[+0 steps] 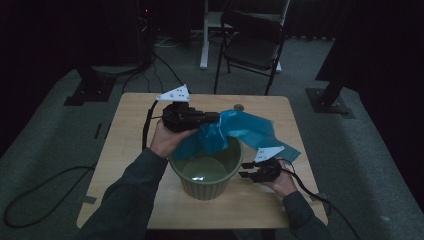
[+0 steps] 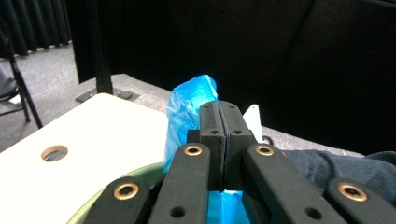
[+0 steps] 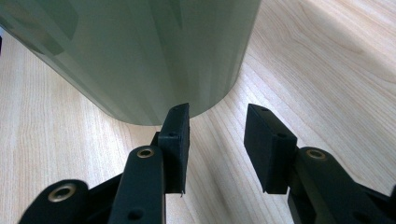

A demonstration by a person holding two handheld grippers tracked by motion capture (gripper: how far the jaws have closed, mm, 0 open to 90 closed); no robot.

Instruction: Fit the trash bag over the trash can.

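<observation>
1. High view: a green bin (image 1: 206, 172) stands near the bench's (image 1: 130, 150) near edge. A blue bag (image 1: 235, 131) drapes from its far rim toward the right edge. The left gripper (image 1: 212, 118) is over the far rim, clamped on the bag. The right gripper (image 1: 245, 171) is just right of the bin.
2. Left gripper view: the jaws are pressed together with the bag (image 2: 187, 112) pinched between them.
3. Right gripper view: the jaws gape, nothing between them, beside the bin's wall (image 3: 140, 56).
</observation>
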